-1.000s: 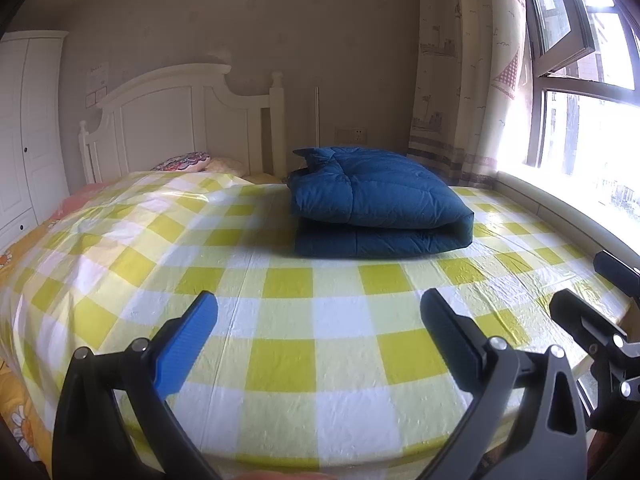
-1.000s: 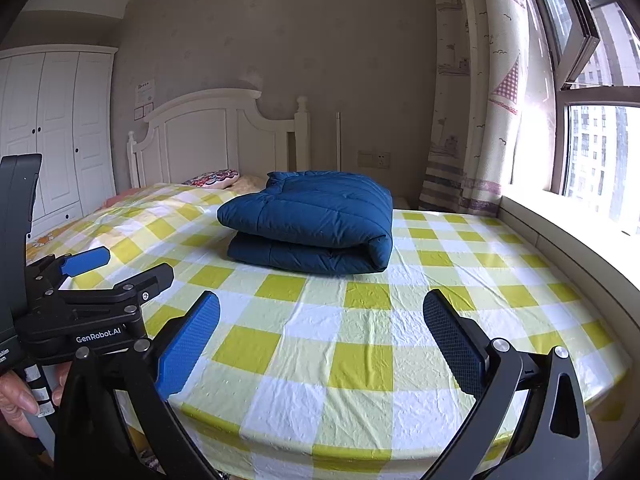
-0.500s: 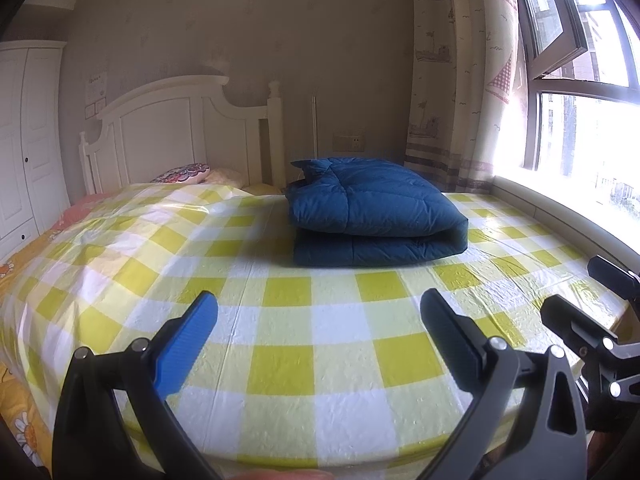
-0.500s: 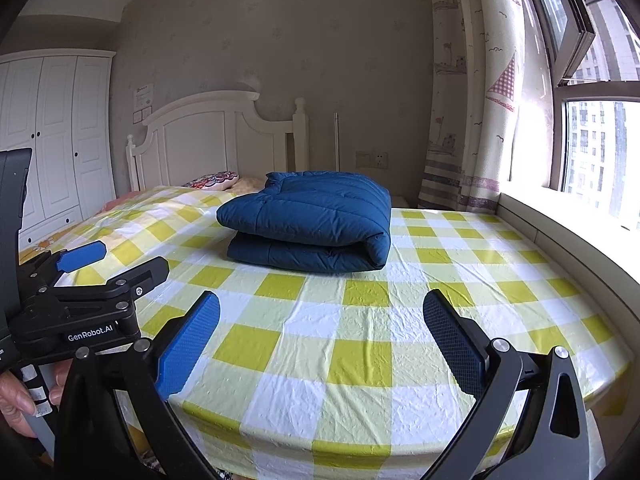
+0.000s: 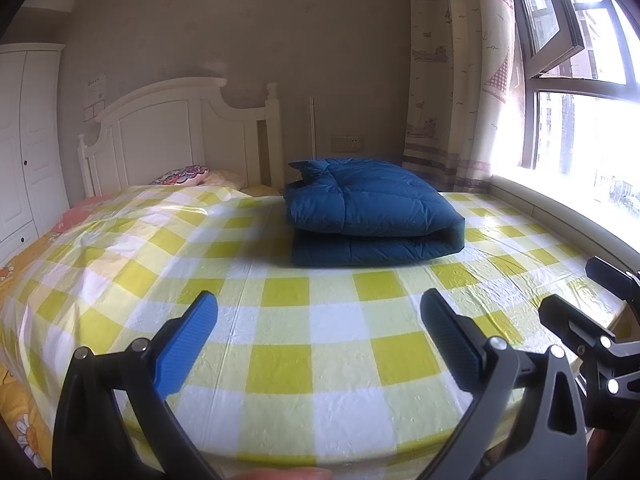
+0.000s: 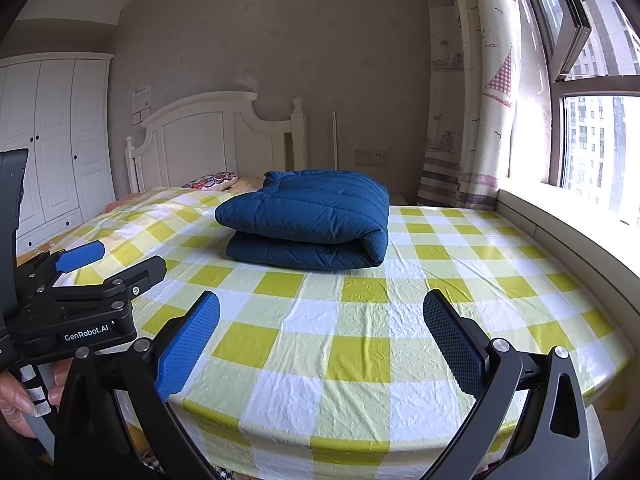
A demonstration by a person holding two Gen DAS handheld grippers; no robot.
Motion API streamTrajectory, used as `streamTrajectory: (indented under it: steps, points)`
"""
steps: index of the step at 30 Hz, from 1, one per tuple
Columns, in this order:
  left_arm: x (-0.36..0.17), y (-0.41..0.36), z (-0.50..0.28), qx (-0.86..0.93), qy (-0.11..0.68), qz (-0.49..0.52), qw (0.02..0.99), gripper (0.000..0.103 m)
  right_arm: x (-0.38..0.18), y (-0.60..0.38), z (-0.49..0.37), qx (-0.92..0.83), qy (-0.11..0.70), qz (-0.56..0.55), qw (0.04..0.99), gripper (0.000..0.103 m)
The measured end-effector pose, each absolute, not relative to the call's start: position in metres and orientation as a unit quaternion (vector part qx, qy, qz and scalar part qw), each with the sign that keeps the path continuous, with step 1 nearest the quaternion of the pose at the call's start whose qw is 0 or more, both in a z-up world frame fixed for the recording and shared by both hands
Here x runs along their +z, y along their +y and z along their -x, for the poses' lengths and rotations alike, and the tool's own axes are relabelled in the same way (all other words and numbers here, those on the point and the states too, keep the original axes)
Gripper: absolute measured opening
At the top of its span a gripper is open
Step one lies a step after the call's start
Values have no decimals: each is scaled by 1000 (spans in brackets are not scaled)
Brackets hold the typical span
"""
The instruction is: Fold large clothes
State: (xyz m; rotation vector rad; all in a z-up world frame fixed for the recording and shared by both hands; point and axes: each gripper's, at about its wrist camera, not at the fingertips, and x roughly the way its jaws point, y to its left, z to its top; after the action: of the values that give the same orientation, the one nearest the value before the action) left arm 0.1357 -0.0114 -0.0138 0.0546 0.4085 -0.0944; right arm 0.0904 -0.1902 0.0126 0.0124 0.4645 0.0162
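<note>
Broad bed (image 5: 280, 360) under a crinkled, faintly glossy sheet (image 6: 360, 344) checked in yellow-green and white, rounded at the near edge. Behind it, a white panelled headboard (image 5: 176, 136) with a curved crest and turned posts; to the far left, a white panelled wardrobe (image 6: 52, 136). At right, a printed curtain (image 6: 488, 80) hanging in soft folds beside a bright window (image 6: 592, 140). On the middle of the bed, toward the headboard end, a dark blue quilted puffy garment (image 5: 368, 212), folded into a thick two-layer rectangle with a rounded fold on its right side, stitched in channels. At the pillow end, a small patterned cushion (image 5: 182, 174). Over the near edge, left gripper (image 5: 318, 312) and right gripper (image 6: 320, 312), black frames with textured pads, blue left and black right, jaws spread wide, pinching nothing, well apart from the garment. At lower left of the right wrist view, a hand (image 6: 18, 396) around the left gripper's grip.
</note>
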Motion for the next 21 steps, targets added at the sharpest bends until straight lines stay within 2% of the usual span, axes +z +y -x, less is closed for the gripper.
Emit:
streamTrajectory:
  steps: [15,21]
  points:
    - [4,-16,-136,-61,171,-35,983,101,11,-191,-95,5,233,4,972,98]
    - [7,-19,-169,-88,194,-30,977,101,8,-205,-117,-7,255,-3,967,98]
